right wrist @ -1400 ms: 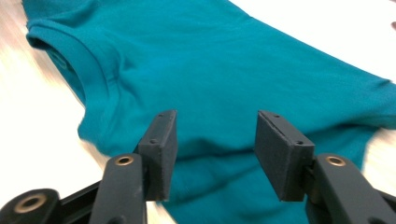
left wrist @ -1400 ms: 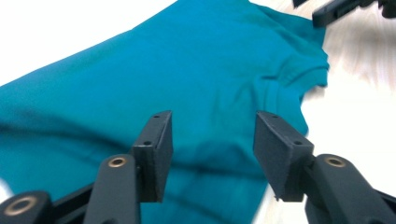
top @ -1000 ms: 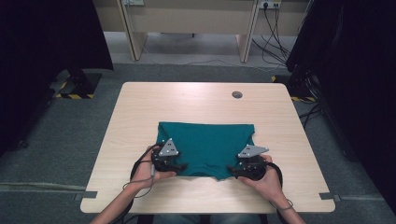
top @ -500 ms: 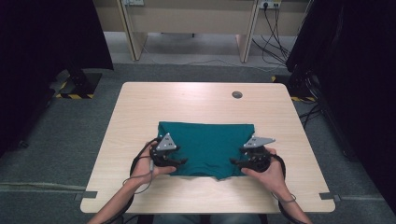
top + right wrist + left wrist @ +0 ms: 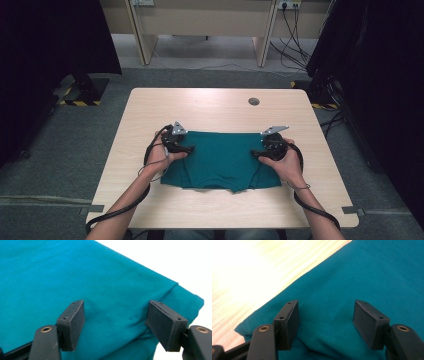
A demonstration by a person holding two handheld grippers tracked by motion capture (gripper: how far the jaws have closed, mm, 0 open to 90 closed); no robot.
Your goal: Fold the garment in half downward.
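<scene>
At the far corners of the teal garment (image 5: 220, 160), mid-frame in the high view, we have our left gripper (image 5: 179, 146) and right gripper (image 5: 264, 150), jaws spread and just opened further, cloth beneath but unpinched. The garment lies folded on the wooden table (image 5: 210, 107). To do this fold well, we should let both corners go together, then lift away without dragging cloth. No containers stand on the table.

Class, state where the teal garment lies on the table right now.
In the high view, the teal garment lies folded on the table, toward its near edge, between both grippers.
</scene>
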